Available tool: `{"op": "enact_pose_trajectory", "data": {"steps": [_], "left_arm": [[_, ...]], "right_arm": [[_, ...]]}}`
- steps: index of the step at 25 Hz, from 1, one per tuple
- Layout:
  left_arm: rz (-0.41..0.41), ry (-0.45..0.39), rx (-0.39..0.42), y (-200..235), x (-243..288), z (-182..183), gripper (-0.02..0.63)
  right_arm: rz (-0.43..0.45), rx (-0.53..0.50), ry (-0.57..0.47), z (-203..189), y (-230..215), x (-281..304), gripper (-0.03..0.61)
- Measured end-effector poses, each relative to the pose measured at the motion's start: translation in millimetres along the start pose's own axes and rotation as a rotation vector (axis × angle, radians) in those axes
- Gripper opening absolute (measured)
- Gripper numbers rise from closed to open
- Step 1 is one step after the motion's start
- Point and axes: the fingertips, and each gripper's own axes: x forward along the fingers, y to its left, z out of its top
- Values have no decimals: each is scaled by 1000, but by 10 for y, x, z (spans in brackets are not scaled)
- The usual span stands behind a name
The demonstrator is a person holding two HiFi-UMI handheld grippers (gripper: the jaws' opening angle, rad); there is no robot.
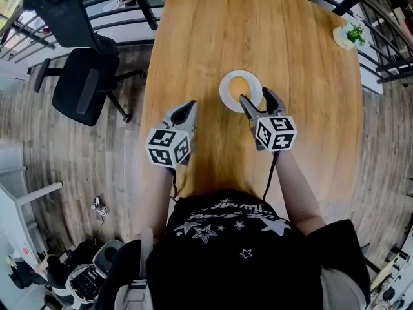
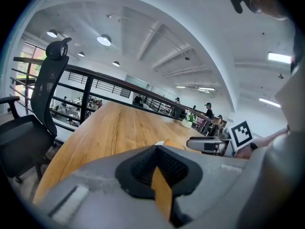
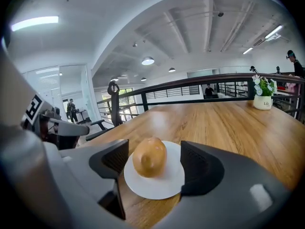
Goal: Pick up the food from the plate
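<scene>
Food (image 3: 149,156) rests on the plate (image 3: 159,189), midway between the worktop (image 1: 258,31) side edges. It lies directly ahead of the right tongs (image 1: 255,95), whose jaws are apart and not touching it. Left tongs (image 1: 189,106): together, empty, farther away.

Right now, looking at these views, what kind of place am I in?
Probably an open-plan office on an upper level: a long wooden table, a black office chair beside it, and a railing with people beyond.

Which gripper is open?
The right gripper: its jaws stand apart, aimed at the food on the plate, not touching it. The left gripper is shut.
</scene>
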Motion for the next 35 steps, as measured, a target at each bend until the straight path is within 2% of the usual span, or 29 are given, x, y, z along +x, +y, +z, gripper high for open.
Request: {"op": "enact_pose_trajectory", "data": {"steps": [3, 8, 27, 35], "left_arm": [[-3, 10, -9, -1, 26, -33, 2], [-1, 13, -9, 19, 75, -62, 2], [2, 35, -34, 116, 101, -127, 2], [-3, 43, -29, 83, 71, -160, 2]], "right_arm": [[-1, -1, 32, -95, 29, 103, 378], [-7, -36, 75, -237, 45, 241, 411], [-36, -150, 169, -480, 123, 531, 379], [-54, -167, 174, -485, 102, 565, 337]]}}
